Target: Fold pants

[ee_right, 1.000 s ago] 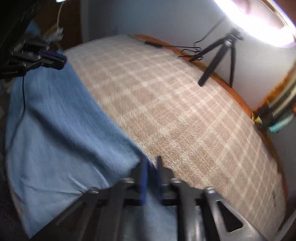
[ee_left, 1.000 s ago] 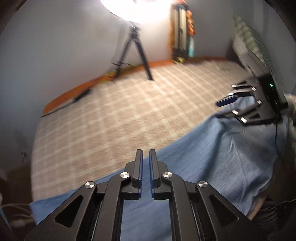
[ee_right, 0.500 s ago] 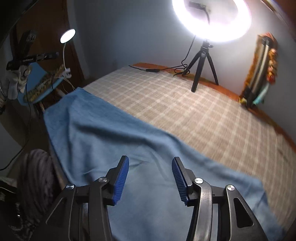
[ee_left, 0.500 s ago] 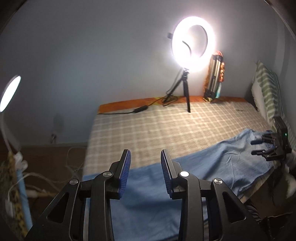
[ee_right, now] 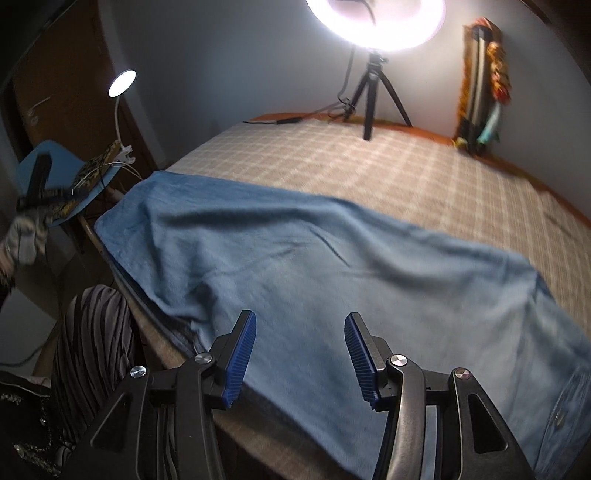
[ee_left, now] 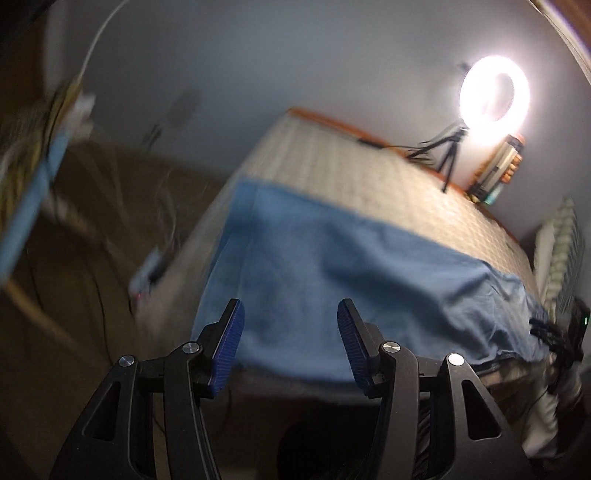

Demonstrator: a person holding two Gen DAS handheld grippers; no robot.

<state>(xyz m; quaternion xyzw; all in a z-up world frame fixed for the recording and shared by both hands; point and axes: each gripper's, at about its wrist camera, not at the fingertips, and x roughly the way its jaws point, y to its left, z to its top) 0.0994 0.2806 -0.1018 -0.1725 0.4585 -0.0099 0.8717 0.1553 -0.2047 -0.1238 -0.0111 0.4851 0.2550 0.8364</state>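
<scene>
This is a bedroom in a home, rigged for filming. A bed (ee_right: pixel 424 173) with a beige checked cover fills most of the room, with a striped pillow (ee_left: pixel 563 243) at one end and plain grey walls close around it. A glowing ring light (ee_right: pixel 375 22) on a black tripod (ee_right: pixel 373 99) stands at the bed's far edge with its cable trailing along the orange rim, a small gooseneck lamp (ee_right: pixel 121 83) shines beside a blue chair (ee_right: pixel 55 173) by a wooden door, and a bundle of colourful fabric (ee_right: pixel 484 81) leans in the corner.
</scene>
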